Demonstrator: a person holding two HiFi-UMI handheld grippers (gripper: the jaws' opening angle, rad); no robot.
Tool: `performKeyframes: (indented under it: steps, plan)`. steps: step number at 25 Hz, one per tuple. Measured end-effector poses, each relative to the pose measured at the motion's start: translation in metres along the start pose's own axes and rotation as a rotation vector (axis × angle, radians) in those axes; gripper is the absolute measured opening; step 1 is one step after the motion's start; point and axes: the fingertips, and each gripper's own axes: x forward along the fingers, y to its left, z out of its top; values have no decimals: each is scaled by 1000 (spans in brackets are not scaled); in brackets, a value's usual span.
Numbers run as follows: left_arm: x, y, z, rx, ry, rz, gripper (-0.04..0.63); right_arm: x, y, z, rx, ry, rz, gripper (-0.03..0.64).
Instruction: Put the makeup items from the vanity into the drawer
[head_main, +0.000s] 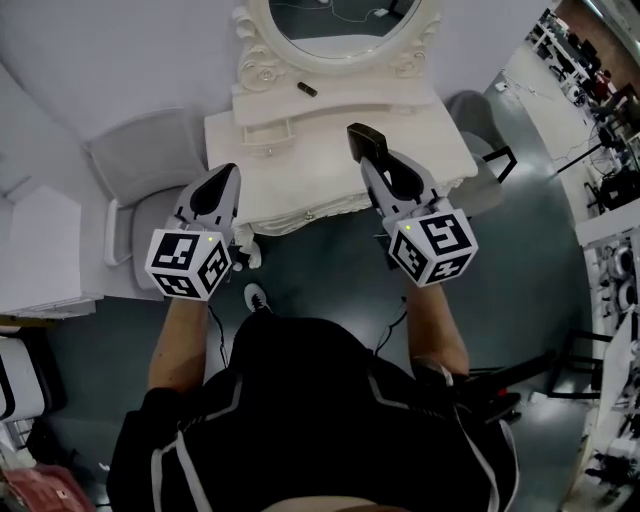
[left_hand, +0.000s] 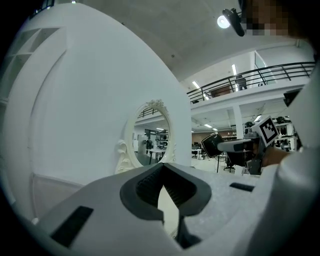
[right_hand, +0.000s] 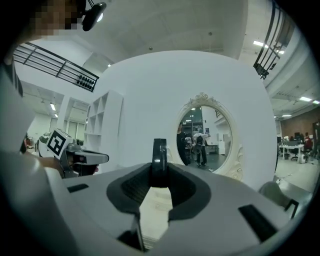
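**a:** so what were the two grippers up to at that point?

**b:** the right gripper (head_main: 367, 150) had its jaws clamped on a flat dark case (head_main: 366, 138), thin edge up between the pads. it was held level over the vanity (head_main: 300, 165), out in front of the mirror (head_main: 340, 25) and a bit to its right. the left gripper (head_main: 226, 178) had its jaws pinched together with nothing in them, front-left of the mirror by the vanity's corner.

**a:** anything else there to grab?

**b:** one small dark stick (head_main: 306, 89), lying loose right at the foot of the mirror on the raised shelf. from both grippers it lay further in, toward the mirror. its long axis ran on a slant, far end toward the mirror's left and near end coming out to the front right. the right gripper was nearer, but it was full. so i'd guess the empty left one would have to reach in and across, then close over the stick's width, not along it.

**a:** counts?

**b:** two grippers, one case (held), one stick (loose), one mirror, one vanity. as for the drawer, nothing looked pulled out on the front below the mirror. my read was the case had nowhere to go until one got opened.
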Motion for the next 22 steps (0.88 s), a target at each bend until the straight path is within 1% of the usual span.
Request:
performKeyframes:
  steps: [6,10,15,22]
  plan:
    - [27,44,1,7,7,-23,3,51,-1,-4,10,20,-19,95]
    - [40,75,-6,-5,15,-32,3,88,0,-14,9,48,-20,95]
    - [53,119,-17,-23,44,-54,3,133,5,-25,12,94,-34,95]
    - [74,163,-29,-41,72,-108,3,186,7,-35,7,145,-42,95]
